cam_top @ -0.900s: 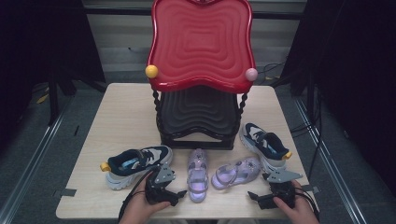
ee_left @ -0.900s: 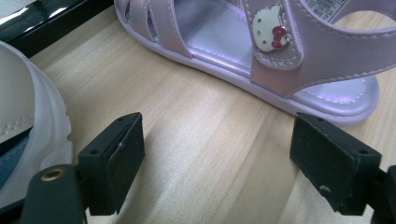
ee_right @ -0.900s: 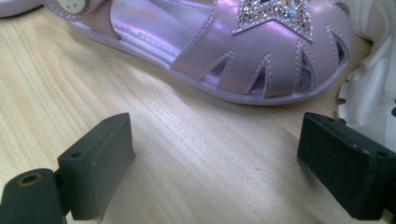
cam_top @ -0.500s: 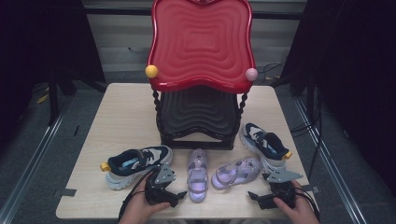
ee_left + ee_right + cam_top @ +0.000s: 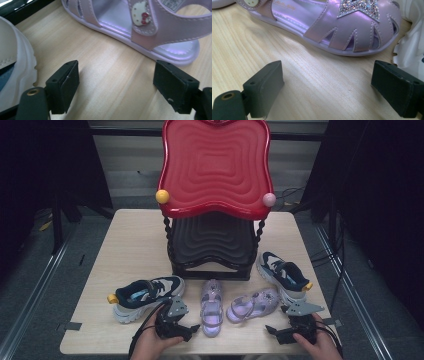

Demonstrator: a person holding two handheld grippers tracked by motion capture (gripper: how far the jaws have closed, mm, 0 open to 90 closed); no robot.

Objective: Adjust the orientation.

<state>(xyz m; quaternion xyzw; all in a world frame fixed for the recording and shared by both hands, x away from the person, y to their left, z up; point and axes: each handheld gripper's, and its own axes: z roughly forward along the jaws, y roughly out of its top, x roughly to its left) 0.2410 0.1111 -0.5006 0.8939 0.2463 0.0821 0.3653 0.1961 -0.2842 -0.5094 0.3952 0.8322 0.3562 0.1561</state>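
High view: two purple sandals lie at the table's [image 5: 125,235] near edge. The left sandal [image 5: 211,306] sits just beside the left gripper [image 5: 192,327], jaws open and empty. The right sandal [image 5: 252,303] lies near the right gripper [image 5: 269,329], jaws open and empty. Sneakers [image 5: 145,296] [image 5: 282,272] flank the sandals; a red-topped rack [image 5: 216,165] stands behind.

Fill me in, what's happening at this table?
A person holds a hand-held gripper in each hand at the near table edge. The left hand-held gripper is open, facing the upright purple sandal. The right hand-held gripper is open, facing the second purple sandal. Neither touches a shoe. Two sneakers flank the sandals before a two-tier rack.
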